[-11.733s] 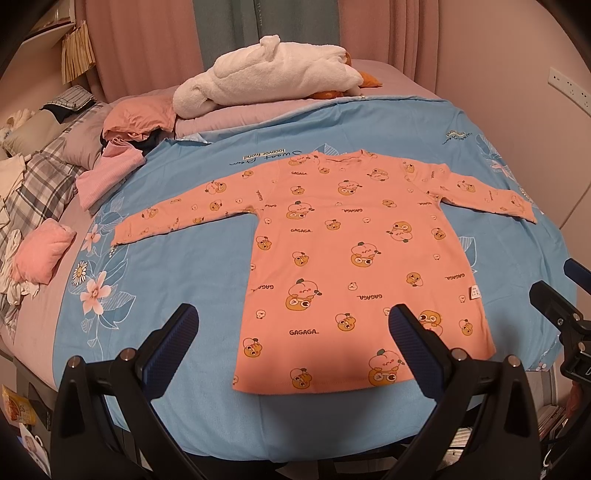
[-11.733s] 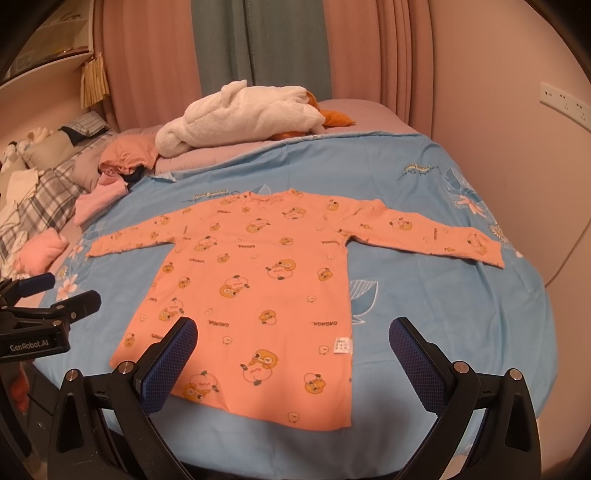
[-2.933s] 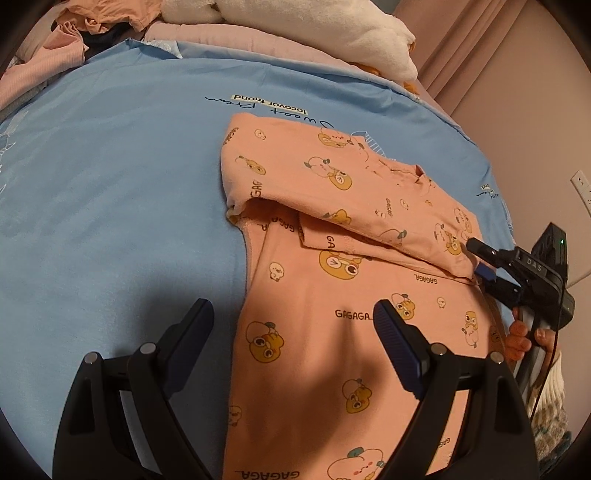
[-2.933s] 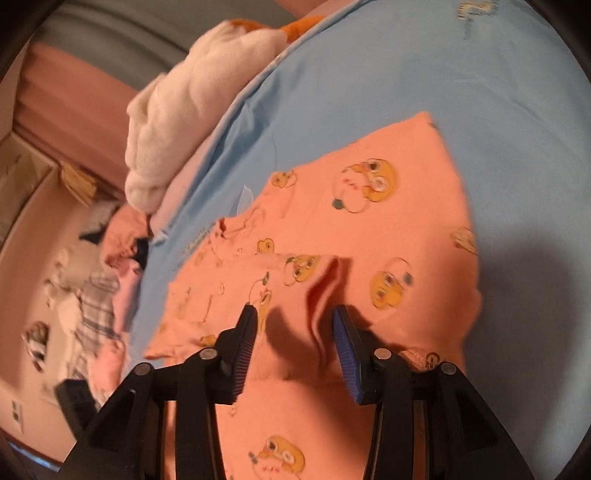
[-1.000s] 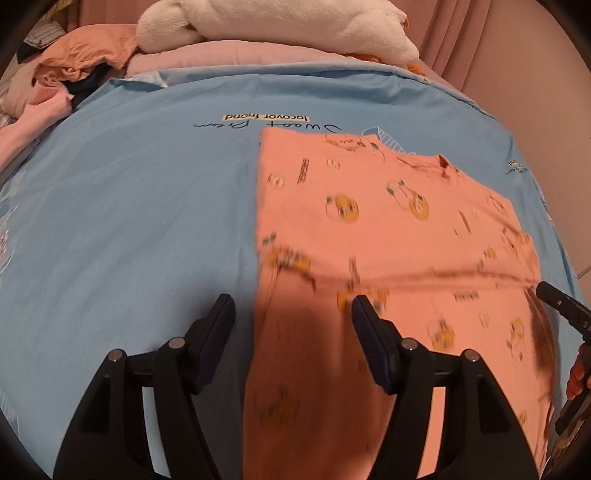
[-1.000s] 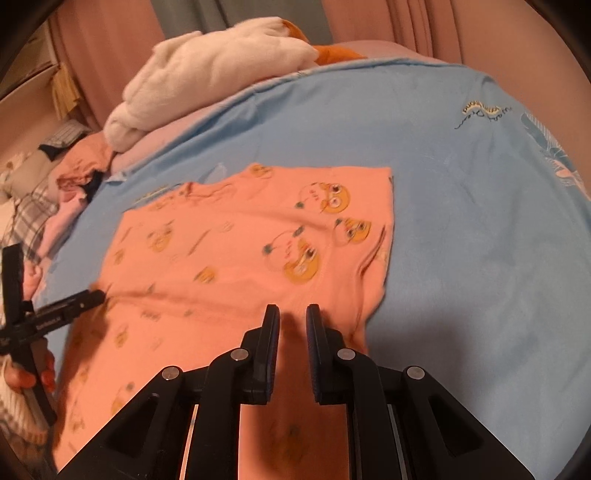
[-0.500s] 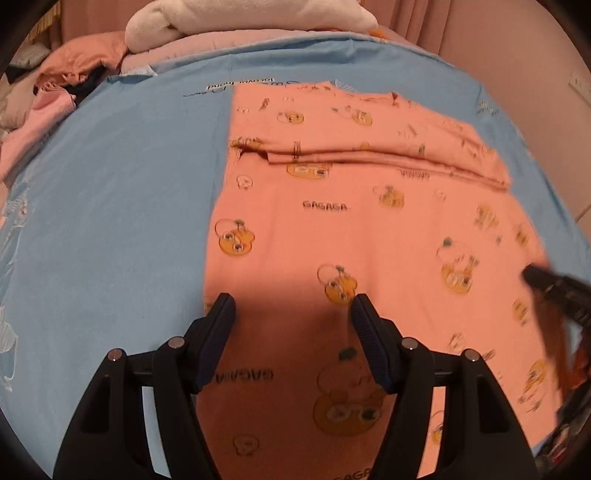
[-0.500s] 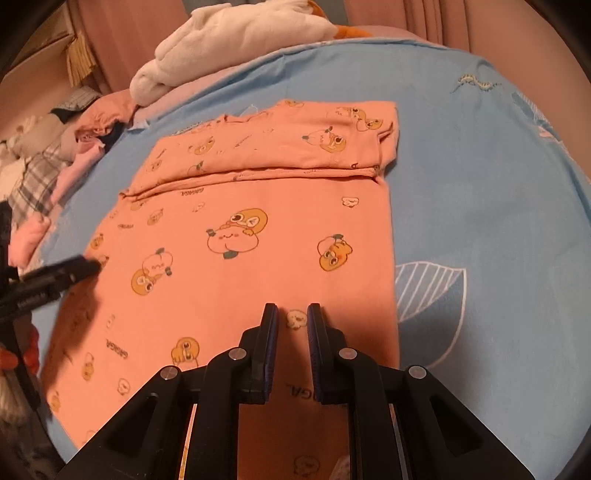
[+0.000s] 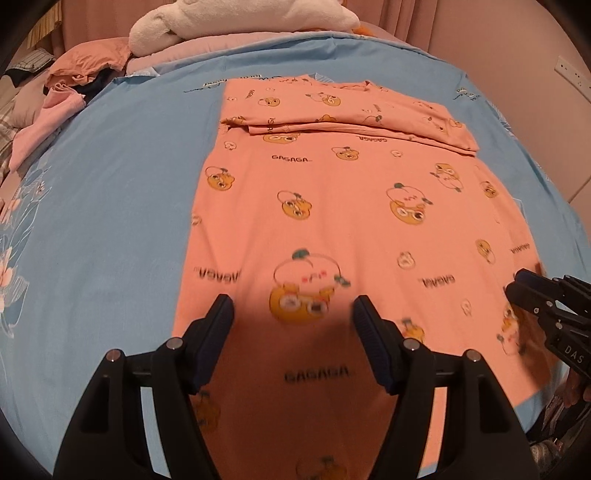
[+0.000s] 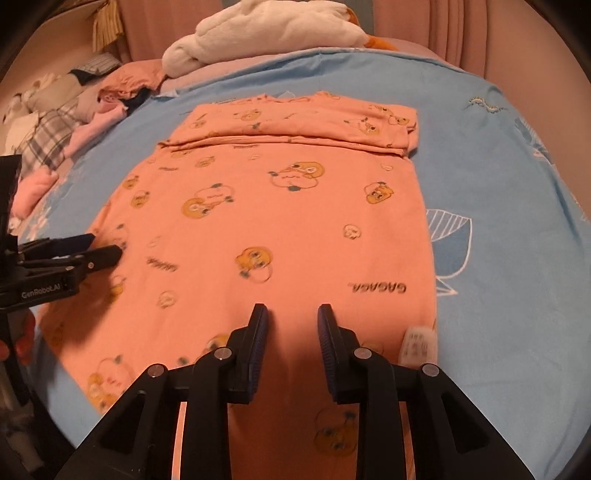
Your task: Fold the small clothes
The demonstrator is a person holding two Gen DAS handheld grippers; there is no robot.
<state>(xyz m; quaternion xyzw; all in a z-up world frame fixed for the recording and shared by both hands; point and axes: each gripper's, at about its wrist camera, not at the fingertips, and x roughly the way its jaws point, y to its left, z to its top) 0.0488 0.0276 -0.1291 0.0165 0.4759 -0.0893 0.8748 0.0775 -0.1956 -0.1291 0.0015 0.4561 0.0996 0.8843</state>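
Orange printed shirt [image 9: 351, 221], lying flat on the blue bedsheet [image 9: 110, 206] of a bed. Both sleeves are folded inward and lie as a layered band across the chest, at the end of the garment farthest from both grippers. The hem end lies nearest, directly beneath the fingers. A white care label [image 10: 417, 345] shows at the shirt's side edge, just to the right of the right gripper.

Left gripper [image 9: 293, 326]: released, jaws standing wide apart above the lower part of the shirt, with nothing between the pads. It points down at the cloth near the garment's left edge.

Right gripper [image 10: 291, 332]: released, with a narrow gap; its jaws have just been opening, and no cloth is pinched between them. It hangs over the hem region toward the shirt's right edge. Each gripper appears at the margin of the other's view, so the two flank the same end of the garment.

Beyond the shirt, ahead of both grippers, lies a heap of white fleece [image 10: 266, 31] on a pink cover. Ahead and to the left lies a pile of loose clothes [image 10: 74, 122], pink, plaid and dark. Pink curtains [image 10: 461, 26] close the background.
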